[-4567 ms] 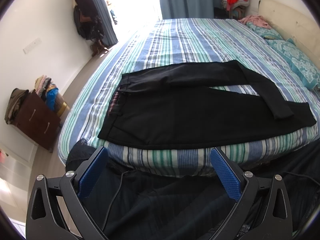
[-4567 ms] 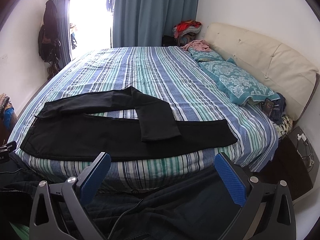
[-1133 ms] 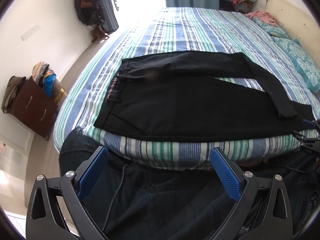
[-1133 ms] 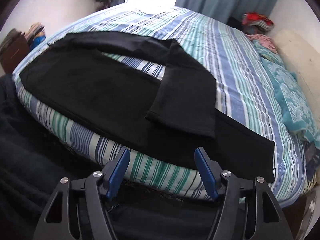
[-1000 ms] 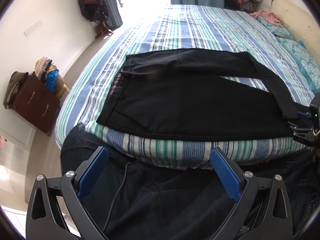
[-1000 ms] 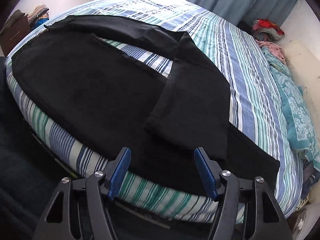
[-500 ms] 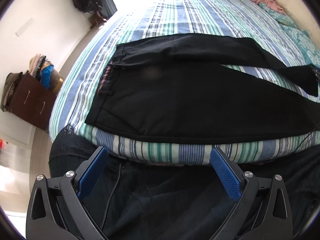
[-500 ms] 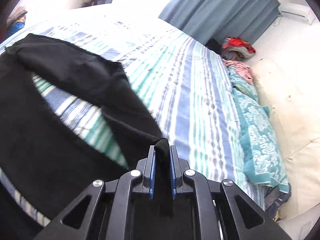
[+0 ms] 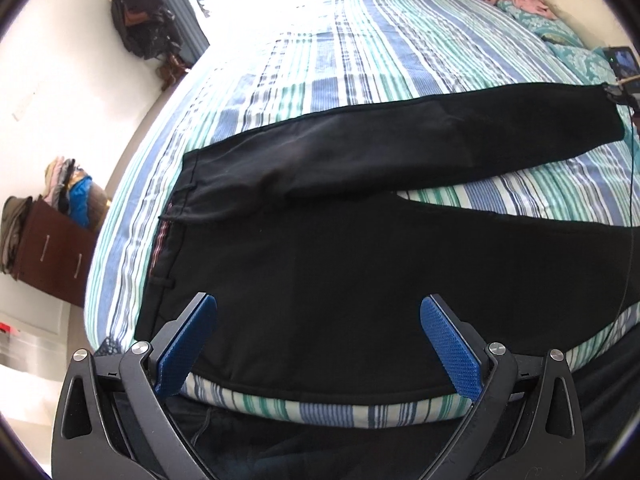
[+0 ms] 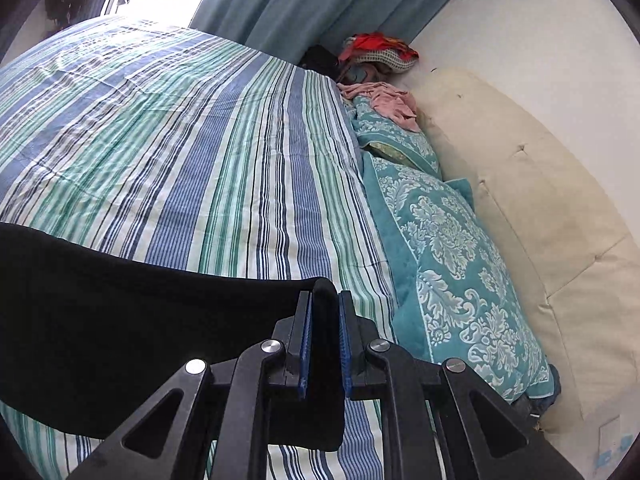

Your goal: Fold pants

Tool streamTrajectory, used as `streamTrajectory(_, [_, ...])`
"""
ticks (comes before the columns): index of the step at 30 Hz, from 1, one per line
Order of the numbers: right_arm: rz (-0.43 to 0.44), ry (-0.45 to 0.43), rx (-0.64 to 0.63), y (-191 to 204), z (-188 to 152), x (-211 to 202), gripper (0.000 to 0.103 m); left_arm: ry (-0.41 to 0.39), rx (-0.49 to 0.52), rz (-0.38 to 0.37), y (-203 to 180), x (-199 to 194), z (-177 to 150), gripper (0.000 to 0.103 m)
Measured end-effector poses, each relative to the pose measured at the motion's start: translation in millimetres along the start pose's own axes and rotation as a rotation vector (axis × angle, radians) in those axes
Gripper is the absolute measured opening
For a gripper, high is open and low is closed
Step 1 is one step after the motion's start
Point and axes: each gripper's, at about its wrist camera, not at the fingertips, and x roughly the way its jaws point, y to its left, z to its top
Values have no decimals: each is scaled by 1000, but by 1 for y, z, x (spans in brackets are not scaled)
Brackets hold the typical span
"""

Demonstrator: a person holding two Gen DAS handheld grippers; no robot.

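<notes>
The black pants [image 9: 320, 264] lie spread across the striped bed [image 9: 360, 60], waistband toward the wall side, the near leg running along the mattress edge. The far leg is drawn out straight toward the teal pillows [image 10: 448, 240], its hem pinched in the right tongs [image 10: 324, 340], whose blue pads are clamped together on the cloth (a fold of it sticks up between them). The left tongs [image 9: 316, 344] hover over the seat of the pants, spread wide apart, with nothing gripped. A brown dresser [image 9: 52, 252] stands by the wall.
</notes>
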Motion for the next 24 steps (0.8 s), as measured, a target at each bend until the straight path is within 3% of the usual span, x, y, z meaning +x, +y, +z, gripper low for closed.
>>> streamTrajectory(3, [8, 75, -5, 22, -16, 47, 12, 1, 2, -16, -10, 19, 21, 102])
streamTrajectory(7, [-30, 218, 55, 30, -45, 97, 21, -102, -51, -3, -7, 52, 74, 102])
streamTrajectory(8, [-36, 210, 108, 24, -50, 94, 21, -125, -72, 4, -6, 64, 91, 102])
streamTrajectory(9, [-29, 162, 173, 17, -52, 82, 29, -144, -91, -6, -6, 79, 107, 102])
streamTrajectory(10, [6, 98, 239, 14, -54, 65, 45, -153, -99, -23, -8, 97, 122, 102])
streamTrajectory(11, [91, 43, 298, 14, -55, 49, 56, -155, -98, -26, -12, 117, 133, 102])
streamTrajectory(12, [249, 11, 347, 20, -56, 37, 68, -146, -86, -11, -18, 140, 140, 102])
streamTrajectory(14, [614, 7, 377, 49, -55, 22, 68, -53, -22, 94, -31, 194, 141, 102])
streamTrajectory(15, [684, 10, 337, 69, -54, 14, 68, 18, 16, 146, -36, 220, 133, 103])
streamTrajectory(17, [663, 44, 204, 112, -55, 6, 72, -64, -10, 112, -29, 217, 115, 103])
streamTrajectory(19, [598, 158, 120, 140, -62, 24, 73, -35, 17, 91, -21, 204, 106, 103])
streamTrajectory(20, [610, 180, 146, 138, -67, 35, 76, -34, 32, 91, -17, 195, 102, 103])
streamTrajectory(21, [635, 145, 209, 126, -72, 40, 78, -48, 46, 106, -13, 185, 98, 103])
streamTrajectory(24, [622, 147, 305, 92, -82, 62, 78, -83, 82, 122, 1, 169, 93, 103])
